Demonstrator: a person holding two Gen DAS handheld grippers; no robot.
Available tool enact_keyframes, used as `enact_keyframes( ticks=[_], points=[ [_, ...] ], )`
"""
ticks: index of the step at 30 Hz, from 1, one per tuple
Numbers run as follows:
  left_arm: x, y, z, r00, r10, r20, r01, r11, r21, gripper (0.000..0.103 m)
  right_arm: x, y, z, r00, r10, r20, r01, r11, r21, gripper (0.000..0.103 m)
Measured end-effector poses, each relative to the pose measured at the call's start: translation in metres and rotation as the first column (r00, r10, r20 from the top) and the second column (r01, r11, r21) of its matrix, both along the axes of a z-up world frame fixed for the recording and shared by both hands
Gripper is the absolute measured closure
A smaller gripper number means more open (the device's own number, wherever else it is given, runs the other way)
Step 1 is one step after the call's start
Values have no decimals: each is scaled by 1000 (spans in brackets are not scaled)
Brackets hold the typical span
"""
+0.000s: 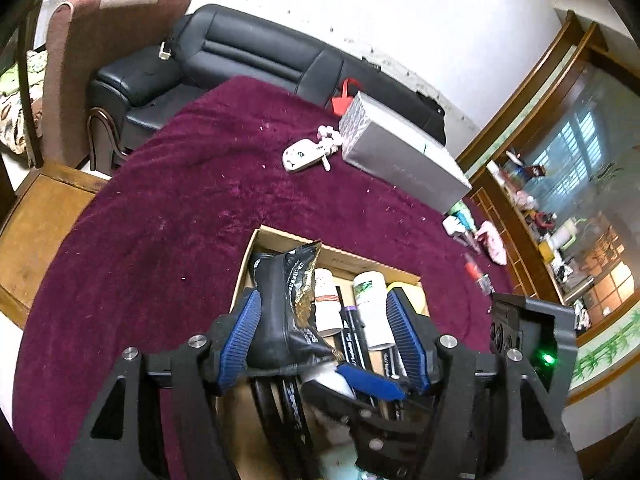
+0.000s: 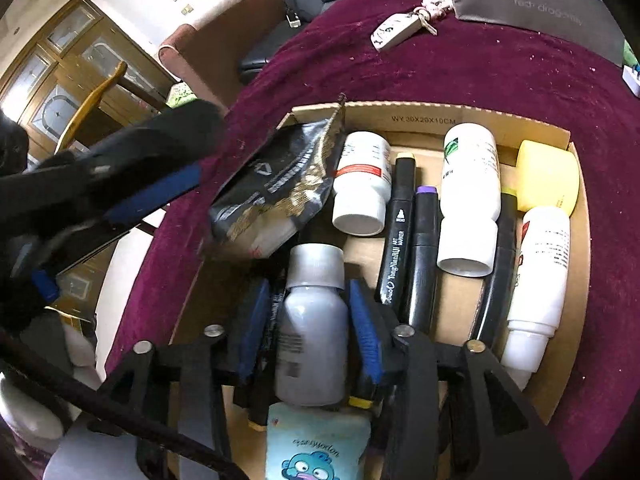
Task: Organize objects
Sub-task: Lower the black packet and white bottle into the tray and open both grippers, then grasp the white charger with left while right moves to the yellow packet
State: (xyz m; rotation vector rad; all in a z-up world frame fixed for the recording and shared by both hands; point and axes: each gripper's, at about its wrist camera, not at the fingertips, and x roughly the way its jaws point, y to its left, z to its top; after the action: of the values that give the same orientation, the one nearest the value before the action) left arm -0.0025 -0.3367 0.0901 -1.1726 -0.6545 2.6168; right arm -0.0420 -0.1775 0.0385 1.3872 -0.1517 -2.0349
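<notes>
Two grippers work over a cardboard box (image 2: 472, 120) that sits on a maroon cloth (image 1: 180, 200). The left gripper (image 1: 324, 332) is spread wide above the box, its blue pads (image 1: 240, 340) flanking a black-and-gold pouch (image 1: 294, 300); the left pad lies against the pouch while the right pad stands clear of it, so nothing is clamped. In the right wrist view that same gripper (image 2: 132, 188) shows blurred at the left, just beside the pouch (image 2: 276, 184), which leans tilted in the box's far left corner.

The right gripper (image 2: 308, 332) has its pads close on either side of a grey bottle (image 2: 312, 328) with a silver cap, lying low in the near part of the box; they appear to touch its sides, gripping it. Just below the bottle lies a pale blue packet (image 2: 316, 444) with a cartoon face.

To the right, the box holds a row of things lying side by side: a white bottle (image 2: 362, 184) with a red band, two black markers (image 2: 398, 236), a taller white bottle (image 2: 470, 196) with a green mark, a yellow block (image 2: 548, 176) in the far right corner, and another white bottle (image 2: 536, 280) against the right wall.

Beyond the box, on the cloth, rest a white key fob (image 1: 300, 154) and a long grey carton (image 1: 404, 160), touching or nearly so. A black sofa (image 1: 248, 52) stands behind.
</notes>
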Motion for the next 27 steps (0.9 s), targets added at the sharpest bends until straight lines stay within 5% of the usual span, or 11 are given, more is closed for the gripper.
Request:
enact_keyframes(
  ticks=[12, 19, 27],
  points=[
    [51, 19, 25, 999, -25, -30, 27, 996, 82, 41, 28, 82, 40, 991, -97, -92, 89, 993, -82, 50],
    [68, 101, 30, 980, -199, -16, 200, 977, 72, 37, 51, 176, 33, 970, -220, -105, 215, 975, -60, 47],
    [73, 223, -13, 918, -390, 71, 384, 920, 77, 37, 55, 303, 23, 898, -430, -90, 428, 903, -42, 48]
  ],
)
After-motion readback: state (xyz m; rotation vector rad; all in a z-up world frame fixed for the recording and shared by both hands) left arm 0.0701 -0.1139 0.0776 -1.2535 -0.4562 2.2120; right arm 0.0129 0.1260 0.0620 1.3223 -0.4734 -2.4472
